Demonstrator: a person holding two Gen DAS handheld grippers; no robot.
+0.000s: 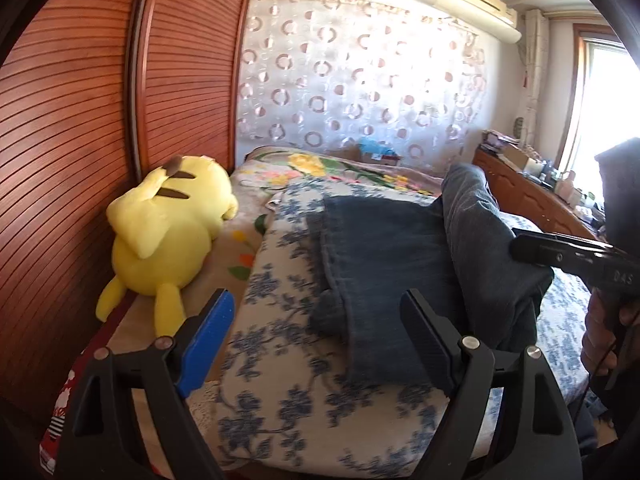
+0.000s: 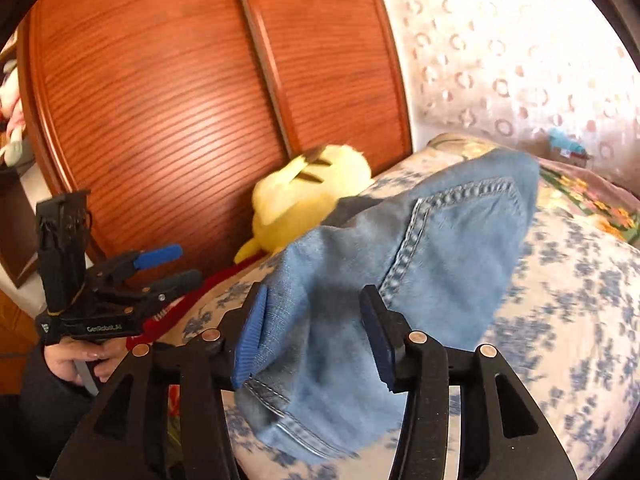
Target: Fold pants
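Right gripper [image 2: 316,328] half open around pants [image 2: 420,248]; left gripper [image 1: 316,320] wide, empty.

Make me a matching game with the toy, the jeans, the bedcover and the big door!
Things:
1. plush toy
2. jeans
3. bedcover
4. wardrobe door

Descriptions:
A. white with blue flowers
B. yellow, lying beside the wardrobe
C. reddish-brown wood with slats
D. blue denim, on the bed

Pairs: 1-B, 2-D, 3-A, 4-C
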